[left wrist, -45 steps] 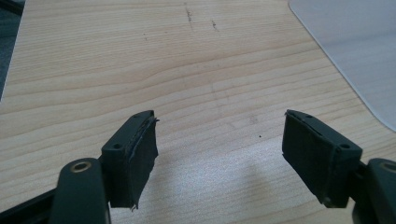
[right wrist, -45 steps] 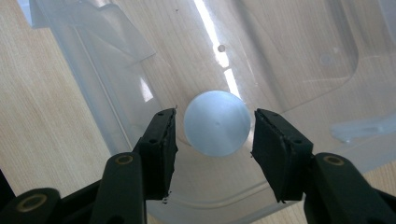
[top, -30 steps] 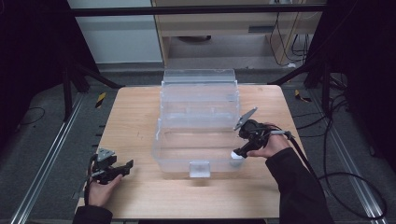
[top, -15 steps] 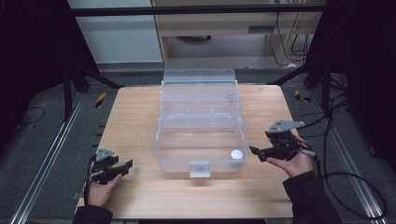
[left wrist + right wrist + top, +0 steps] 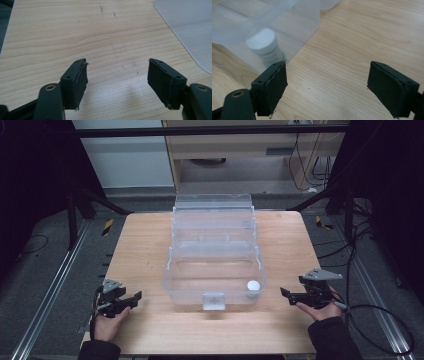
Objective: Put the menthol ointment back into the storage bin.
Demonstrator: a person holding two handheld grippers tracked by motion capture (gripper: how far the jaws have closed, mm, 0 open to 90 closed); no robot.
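Two grippers are in my hands, one at each near corner of the wooden desk [image 5: 145, 250], and neither carries anything. The left gripper [image 5: 131, 298] sits low by the near left corner, just above the wood, pointing toward the clear plastic organiser box [image 5: 215, 255]; in the left gripper view its fingers [image 5: 76, 80] stand wide apart with bare wood grain between them, and a rounded corner of the box shows at the upper right. The right gripper [image 5: 286, 293] hovers near the right edge, close to the near corner, aimed back at the box and well clear of its wall. Its fingers [image 5: 272, 86] are spread just as wide (nothing but desk between them).

The box takes up the middle of the desk, its tiers stepping up toward the far edge, with a small latch tab [image 5: 214, 301] on its near wall. Inside the lowest, nearest compartment, tucked into that compartment's near right corner, a small jar with a white cap [image 5: 253, 287] stands upright. From the right gripper view I see this jar through the cloudy wall, just beyond my left finger, a label on it too blurred to read.
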